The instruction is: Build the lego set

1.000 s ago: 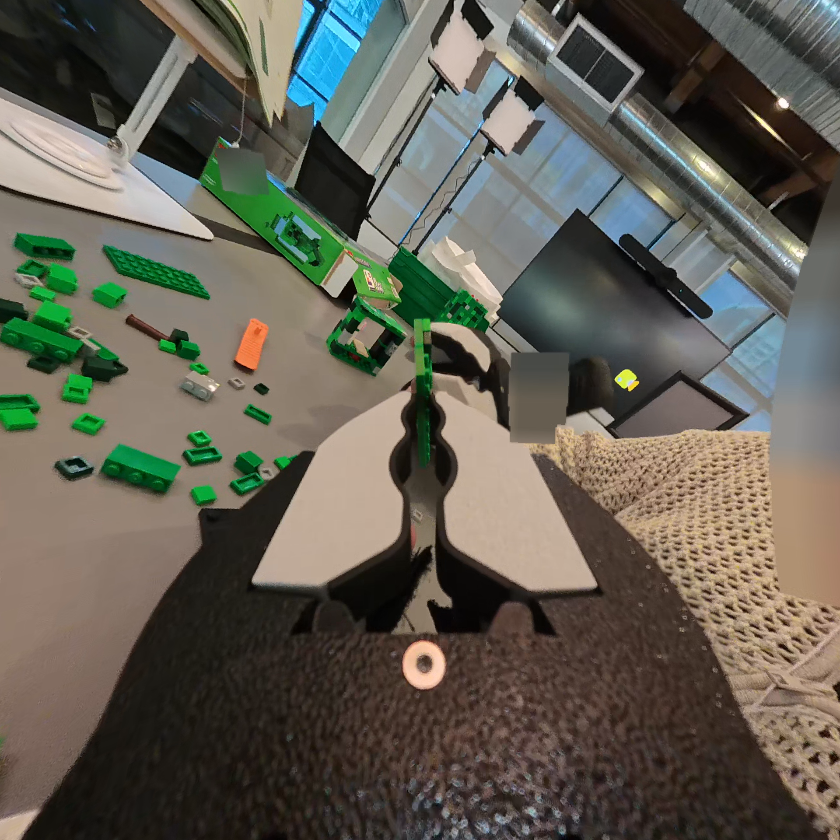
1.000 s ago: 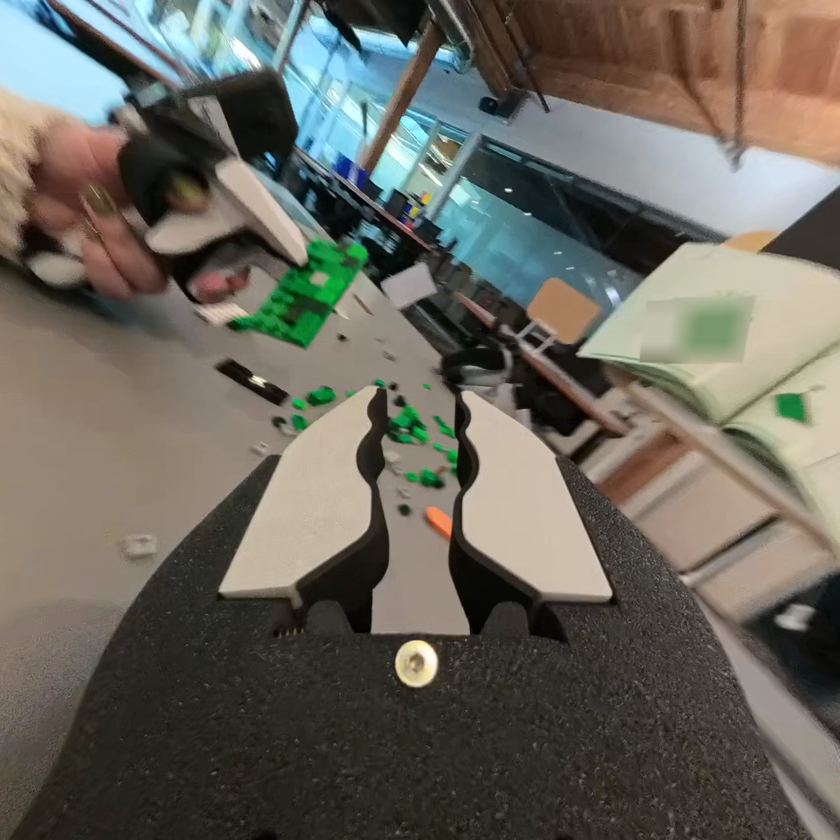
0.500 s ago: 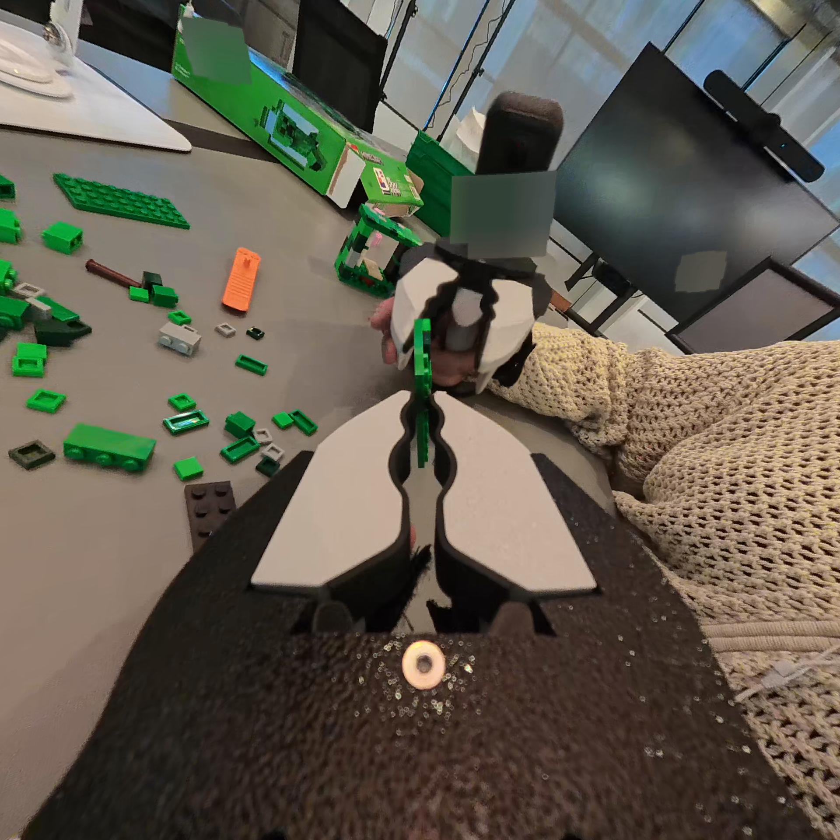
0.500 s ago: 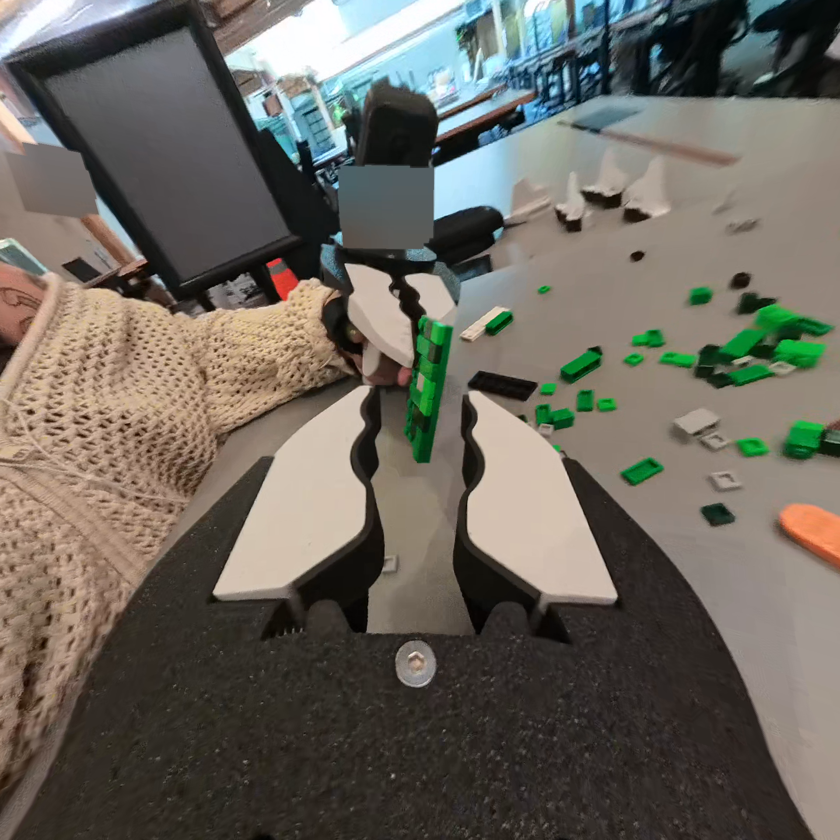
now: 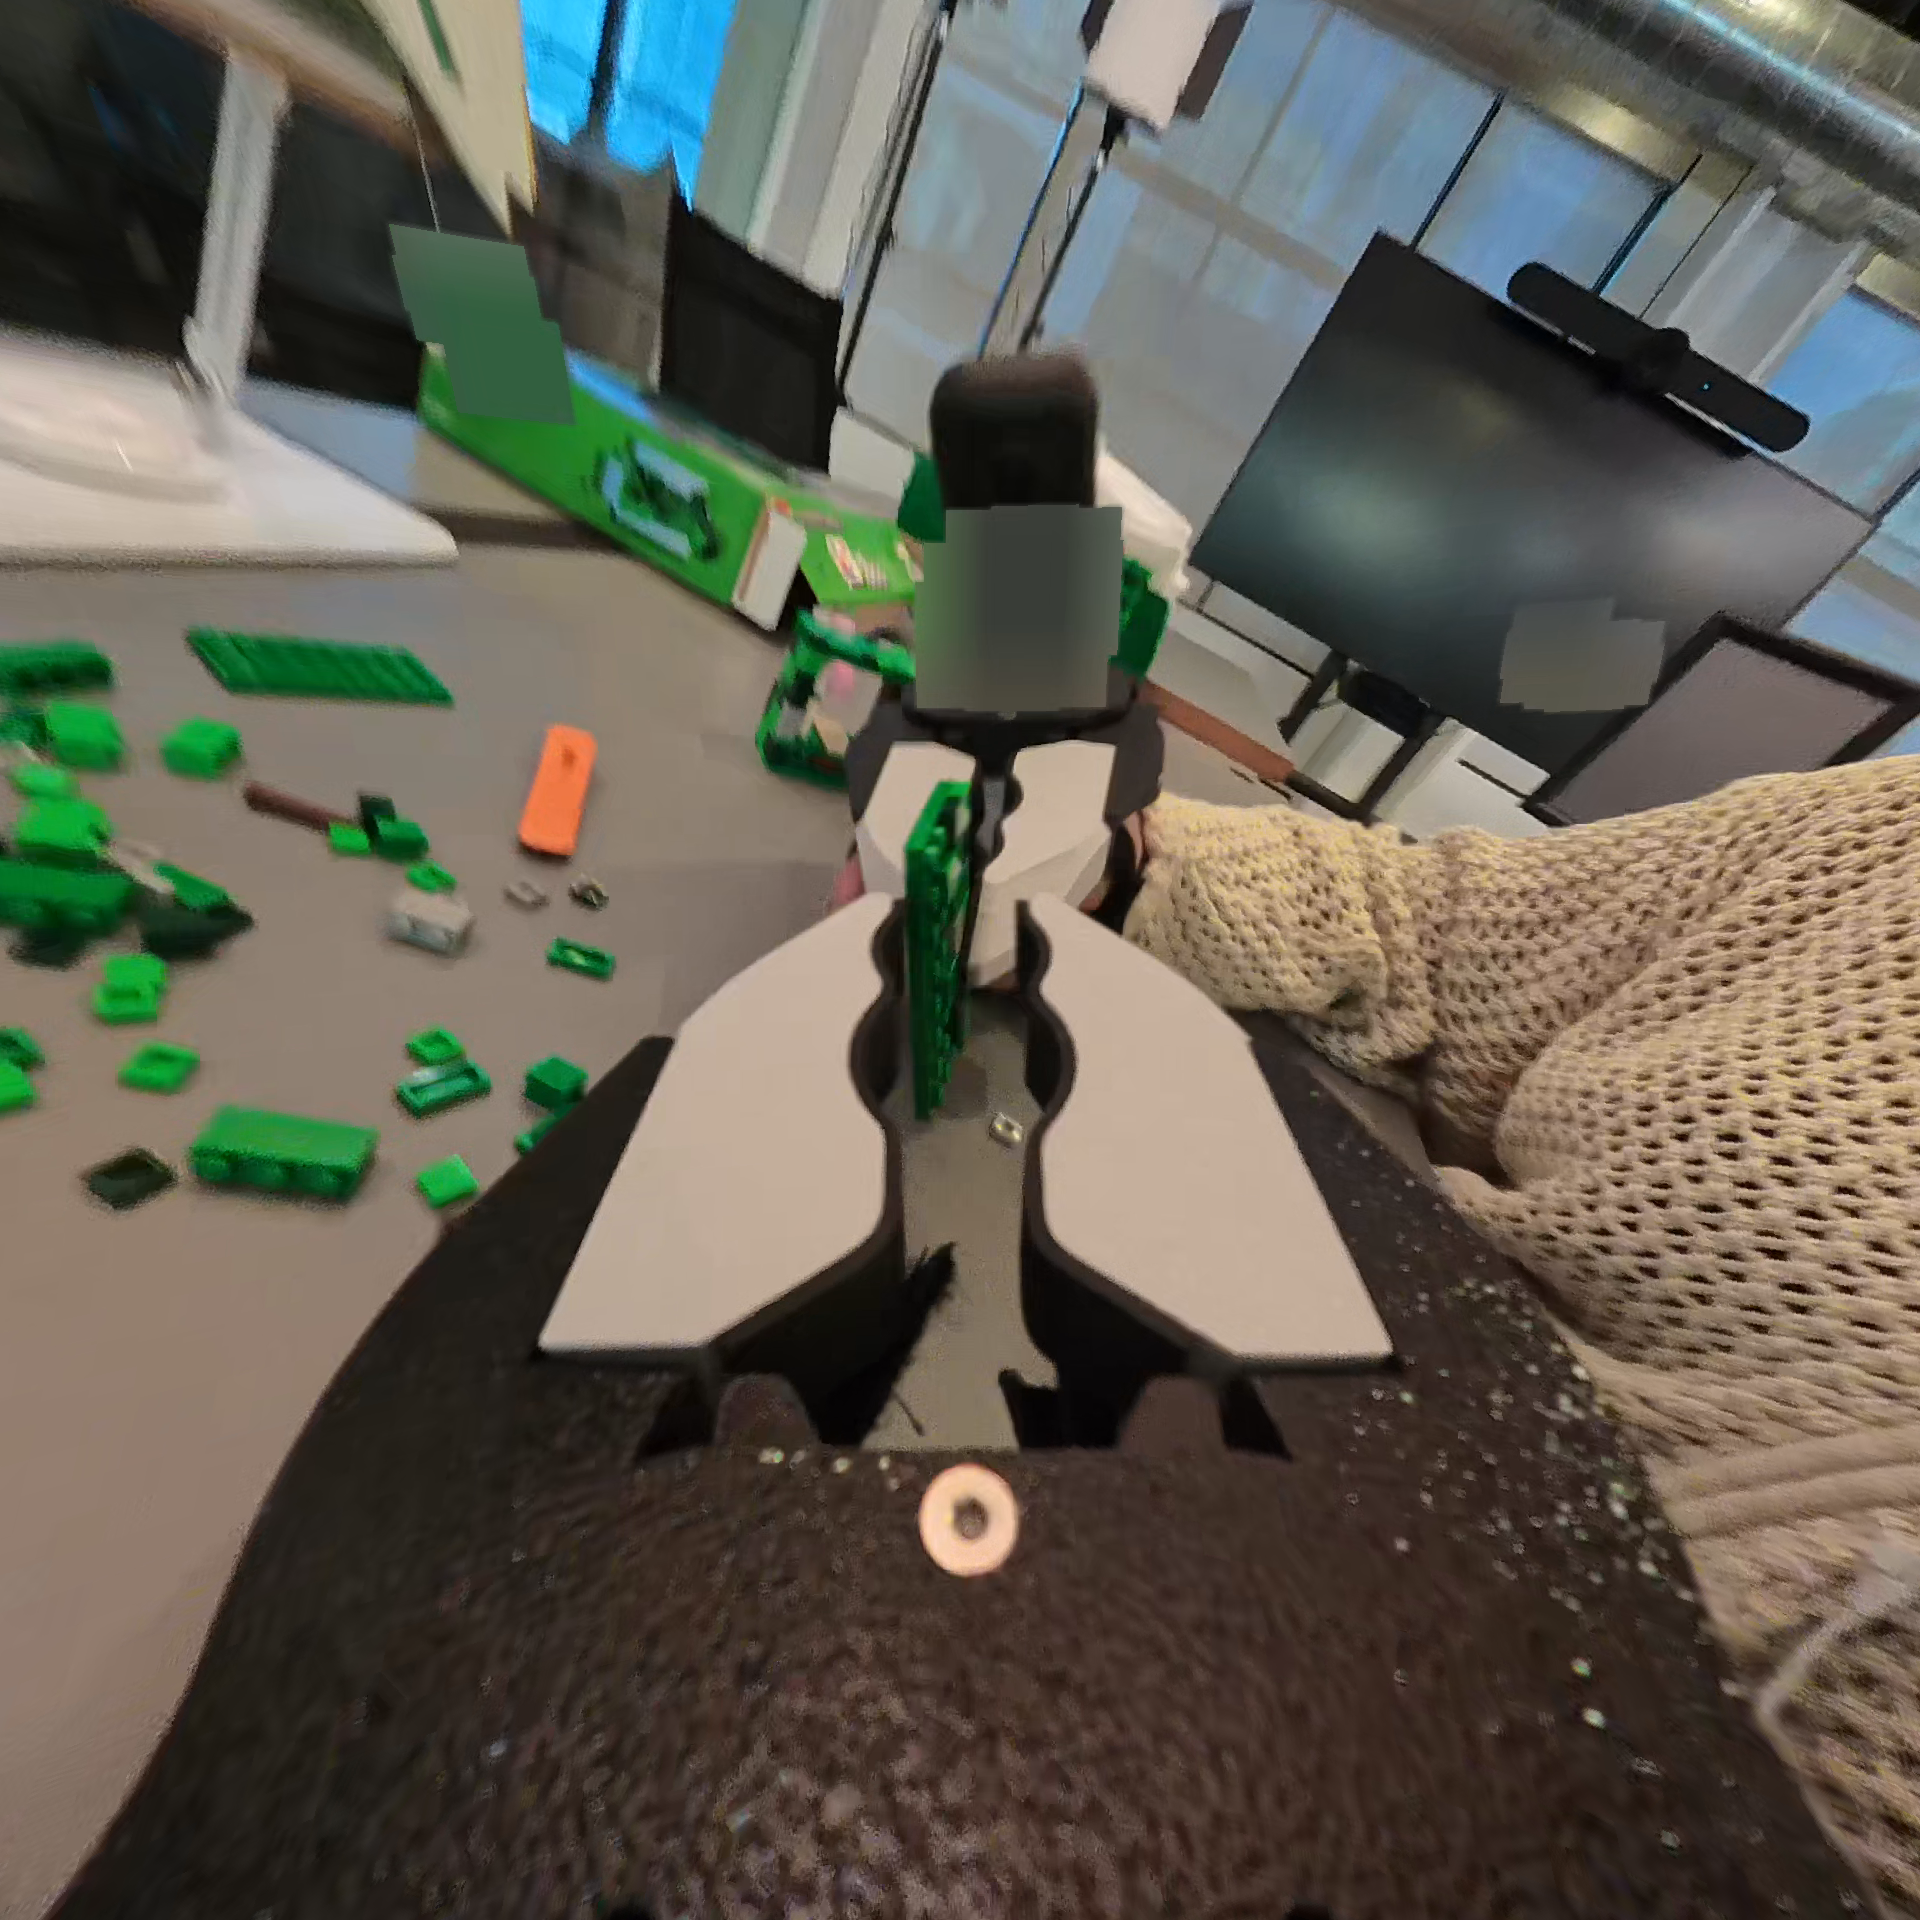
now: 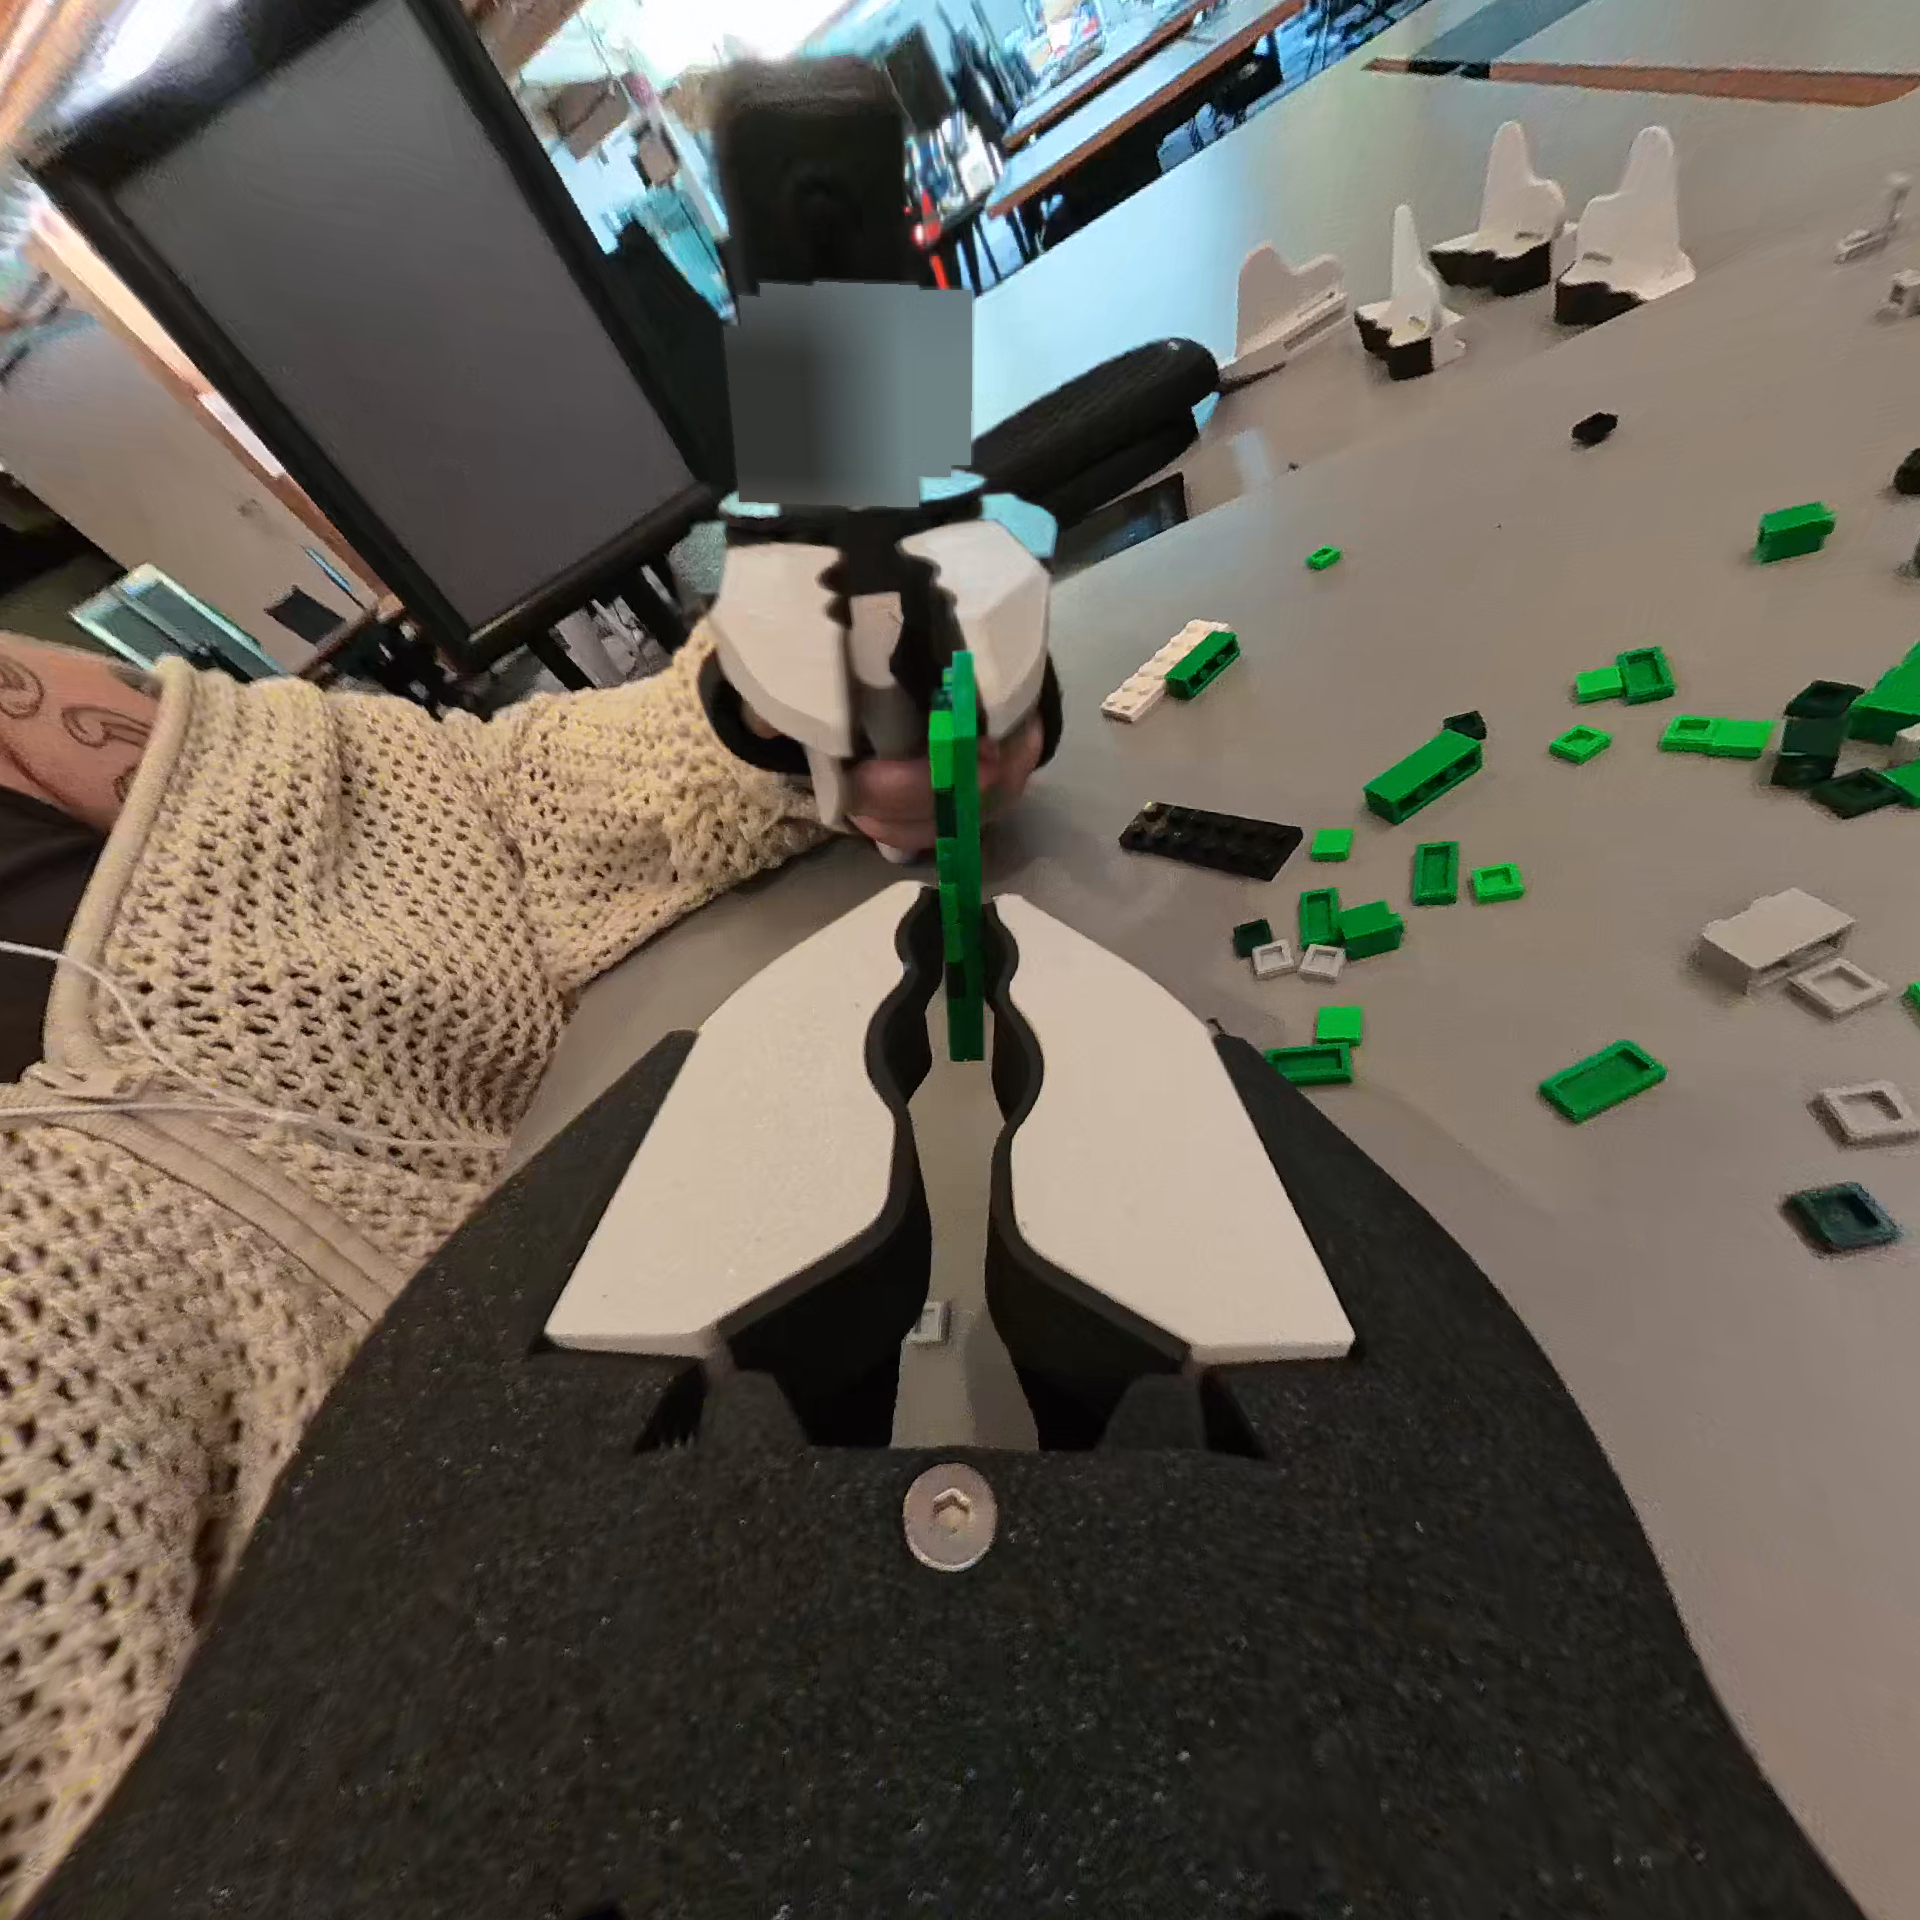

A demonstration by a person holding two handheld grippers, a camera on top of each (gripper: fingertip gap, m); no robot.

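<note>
Half a second on, the left gripper [image 5: 951, 935] had let its jaws spread apart, while the right gripper [image 6: 958, 920] had closed on the flat green Lego plate assembly [image 5: 938, 956].

Seen from the left wrist, the assembly stood on edge in the gap between the parted grey fingers [image 5: 764, 1143], lying close to the left-hand one; whether it touched could not be told. Beyond it, the right gripper [image 5: 982, 868] faced the camera, held by an arm in a cream open-knit sleeve [image 5: 1558, 1039]. Loose green bricks [image 5: 281, 1148] lay scattered over the grey desk [image 5: 260, 1351], with an orange brick separator [image 5: 559, 790] among them, a long green plate [image 5: 317, 665] farther back and a green cardboard box [image 5: 644, 499] behind that. A small green frame-like build [image 5: 810, 707] stood near the box.

From the right wrist, the jaws pinched the upright green assembly [image 6: 958, 862] at their tips. The left gripper [image 6: 883, 644] stood facing from just behind, its fingers apart, in a hand whose sleeve [image 6: 364, 883] rested on the desk [image 6: 1558, 1455]. To the right lay a black studded plate [image 6: 1210, 840], a light grey brick [image 6: 1777, 935] and many small green pieces [image 6: 1600, 1081].
</note>
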